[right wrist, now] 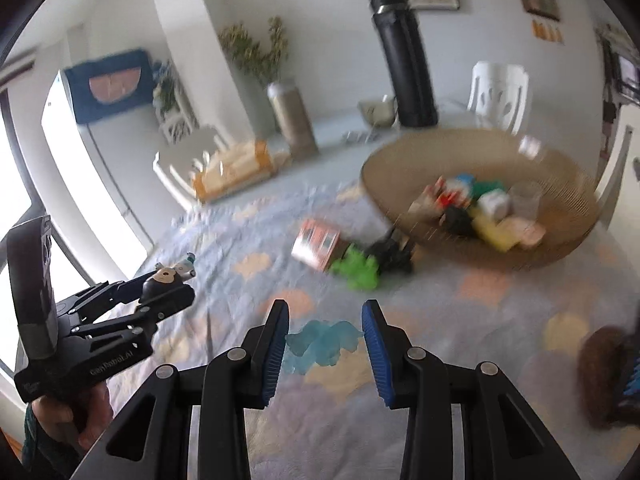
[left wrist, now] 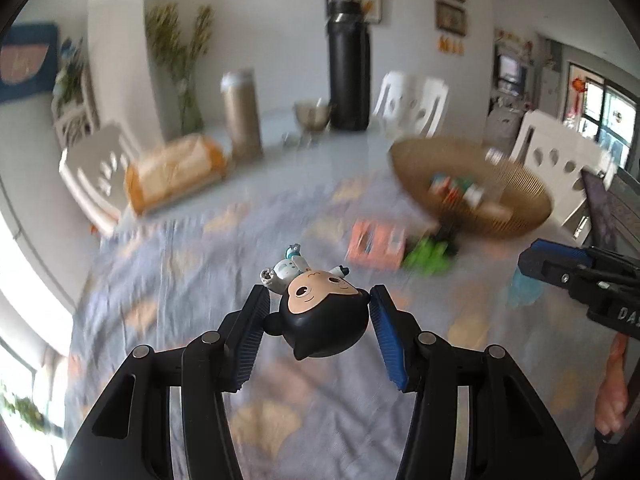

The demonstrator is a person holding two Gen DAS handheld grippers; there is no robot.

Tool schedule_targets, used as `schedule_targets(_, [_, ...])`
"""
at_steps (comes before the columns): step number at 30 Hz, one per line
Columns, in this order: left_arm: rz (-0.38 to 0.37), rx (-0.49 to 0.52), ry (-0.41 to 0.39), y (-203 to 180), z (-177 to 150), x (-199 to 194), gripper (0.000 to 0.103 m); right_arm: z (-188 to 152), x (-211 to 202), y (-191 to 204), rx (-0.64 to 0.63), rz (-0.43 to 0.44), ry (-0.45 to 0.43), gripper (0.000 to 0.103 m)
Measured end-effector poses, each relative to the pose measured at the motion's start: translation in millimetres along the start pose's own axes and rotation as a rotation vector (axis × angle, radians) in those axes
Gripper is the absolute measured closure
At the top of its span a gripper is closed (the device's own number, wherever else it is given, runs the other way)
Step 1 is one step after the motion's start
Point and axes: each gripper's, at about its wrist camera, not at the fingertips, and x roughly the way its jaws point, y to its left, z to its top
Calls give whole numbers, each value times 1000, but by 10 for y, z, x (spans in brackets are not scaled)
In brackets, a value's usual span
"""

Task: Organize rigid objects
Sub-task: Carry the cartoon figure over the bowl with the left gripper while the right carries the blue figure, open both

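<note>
My left gripper is shut on a small figurine with a big black-haired head, held above the patterned cloth; it also shows in the right wrist view. My right gripper is open and empty, low over a translucent blue toy. A woven basket at the right holds several small toys. An orange box, a green toy and a black toy lie on the cloth before the basket.
At the table's far side stand a tall black flask, a beige flask, a small bowl and a bread bag. White chairs ring the table. A brown object lies at right.
</note>
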Motion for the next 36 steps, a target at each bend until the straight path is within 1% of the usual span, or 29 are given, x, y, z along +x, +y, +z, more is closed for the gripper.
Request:
schedule_targets(2, [-12,17,-32,-64,122,-67,54,68,-133,-64,-13,-8,-29,66])
schedule_targets(4, [-38,25,-54,-129,256,-113,54,115,-218,-159,10,7,-37,66])
schedule_targets(7, [-86,20,-68,-216,421,-119,54,204,-357,-324,57,4,-71,66])
schedule_targets(10, [-128,16,-84,-318,572,-103,54,305,-441,-423,67,-19,-92,66])
schedule_targets(12, [-142,25,-104,-424,732,-68,54,396,-467,-426,56,-56,-111,66])
schedule_targets(13, [-164,19,-109,-477,832,-29,54,476,-466,-419,62,-92,-118,66])
schedule_targets(14, [-207,1,-109,-528,965,37,54,532,-464,-431,72,-122,-118,66])
schedule_targets(15, [-245,-18,-107,-582,1074,104,54,623,-437,-450,97,-169,-115,66])
schedule_targets(16, [-264,-29,-104,-626,1149,172,54,697,-393,-471,118,-201,-104,66])
schedule_targets(18, [-301,-52,-73,-731,1292,402,54,830,-218,-537,156,-272,-66,66])
schedule_targets(20, [-329,-70,-27,-834,1352,673,54,889,0,-622,181,-315,-18,66])
schedule_targets(23, [-319,-64,24,-940,1317,970,54,885,196,-709,203,-352,25,66])
schedule_targets(26, [-313,-60,48,-986,1245,1125,53,872,320,-755,203,-354,58,65])
schedule_targets(27, [-299,-57,42,-989,1227,1135,42,870,332,-757,200,-352,67,61])
schedule_targets(29, [-271,-61,23,-961,1214,1077,25,859,319,-743,187,-358,63,37])
schedule_targets(30, [-260,-59,-6,-922,1210,994,25,854,269,-710,174,-369,39,37])
schedule_targets(33, [-247,-34,-33,-819,1188,782,25,842,154,-539,110,-372,3,37])
schedule_targets(34, [-238,-29,-40,-769,1161,683,25,835,139,-488,98,-367,0,37])
schedule_targets(36, [-227,-24,-51,-674,1089,515,24,820,81,-329,72,-324,-7,37])
